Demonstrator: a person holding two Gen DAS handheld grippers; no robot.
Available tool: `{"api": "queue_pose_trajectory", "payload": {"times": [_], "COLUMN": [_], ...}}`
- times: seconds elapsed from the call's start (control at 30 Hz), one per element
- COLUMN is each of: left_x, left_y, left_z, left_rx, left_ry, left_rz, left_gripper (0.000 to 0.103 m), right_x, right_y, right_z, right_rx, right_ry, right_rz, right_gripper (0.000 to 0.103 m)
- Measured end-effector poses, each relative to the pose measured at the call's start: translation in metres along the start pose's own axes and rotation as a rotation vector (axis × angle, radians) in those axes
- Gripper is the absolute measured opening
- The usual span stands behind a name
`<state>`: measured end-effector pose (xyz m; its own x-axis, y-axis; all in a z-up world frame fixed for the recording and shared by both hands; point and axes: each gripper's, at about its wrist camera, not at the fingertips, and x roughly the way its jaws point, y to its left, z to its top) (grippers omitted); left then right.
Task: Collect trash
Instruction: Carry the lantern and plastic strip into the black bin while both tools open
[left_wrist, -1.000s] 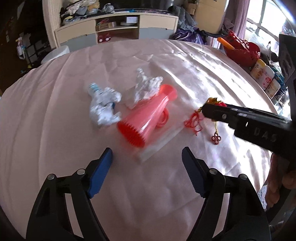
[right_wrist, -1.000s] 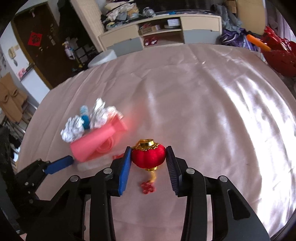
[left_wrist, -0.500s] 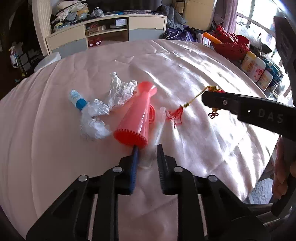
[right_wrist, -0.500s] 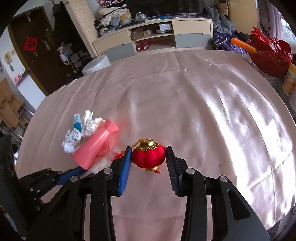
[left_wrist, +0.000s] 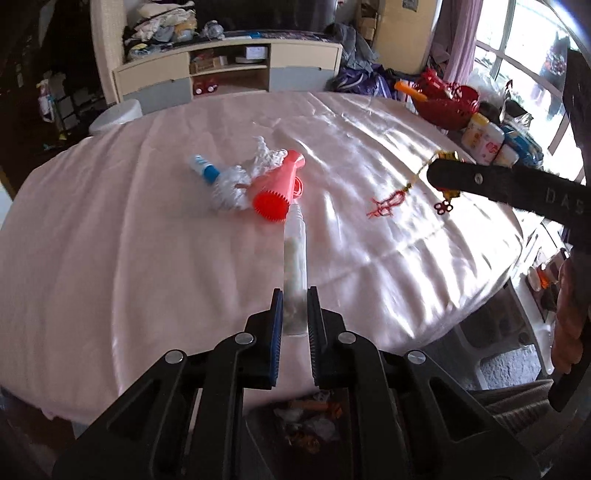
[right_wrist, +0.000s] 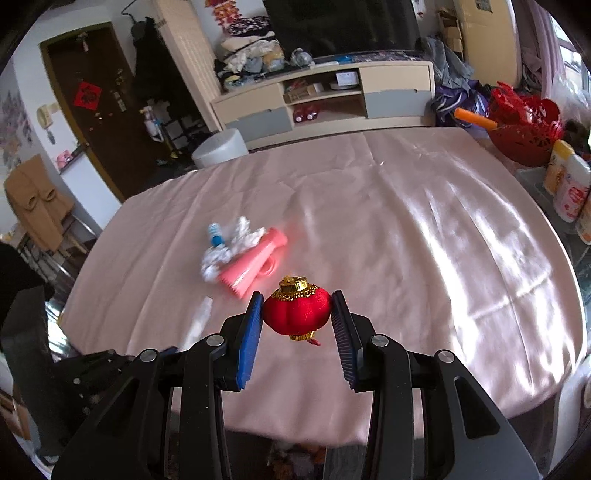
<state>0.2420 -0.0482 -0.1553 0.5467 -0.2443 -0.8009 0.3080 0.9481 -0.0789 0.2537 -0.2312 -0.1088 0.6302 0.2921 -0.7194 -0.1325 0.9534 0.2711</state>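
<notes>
Now that my left gripper (left_wrist: 294, 314) is pinching the clear tube (left_wrist: 294, 258), lifted from beside the pink cone (left_wrist: 277, 188) at upper middle, my right gripper (right_wrist: 297, 317) is squeezing the red lantern (right_wrist: 296, 311); the bin (left_wrist: 310, 424) is waiting below.

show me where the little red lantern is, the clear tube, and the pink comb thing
red lantern (right_wrist: 296, 312): right wrist view, on its round red body.
clear tube (left_wrist: 294, 269): left wrist view, midway along its barrel.
pink comb (left_wrist: 277, 188): left wrist view, on its ribbed pink body.
</notes>
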Motion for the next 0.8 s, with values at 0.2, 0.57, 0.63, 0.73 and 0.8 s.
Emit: {"api": "queue_pose_trajectory", "payload": {"times": [0.2,0.57,0.63,0.73,0.8], "left_x": [-0.045,-0.073,-0.068,-0.058,-0.051], "left_y": [-0.004,-0.028,-0.03,-0.029,-0.027], "left_z": [-0.037,-0.115,-0.131,-0.156,-0.167], "left_rx": [-0.028,-0.054,-0.062,-0.083,-0.097], "left_ry": [-0.024,-0.002,0.019,0.059,0.084], "left_rz": [0.0,-0.023,-0.03,-0.04,-0.041], "left_gripper": [0.012,0.012,0.012,0.012,0.012], "right_x": [-0.04,-0.067,-0.061,-0.052,-0.042], "right_y": [0.015,0.031,0.032,0.034,0.034], "right_z": [-0.038,-0.115,-0.129,-0.148,-0.162], "right_rx": [-0.046,-0.084,-0.083,-0.078,-0.075], "right_ry": [-0.023,0.02,0.047,0.082,0.111], "right_rz": [0.025,0.052,0.055,0.057,0.042], "right_gripper": [0.038,0.039,0.039,0.039,0.039]}}
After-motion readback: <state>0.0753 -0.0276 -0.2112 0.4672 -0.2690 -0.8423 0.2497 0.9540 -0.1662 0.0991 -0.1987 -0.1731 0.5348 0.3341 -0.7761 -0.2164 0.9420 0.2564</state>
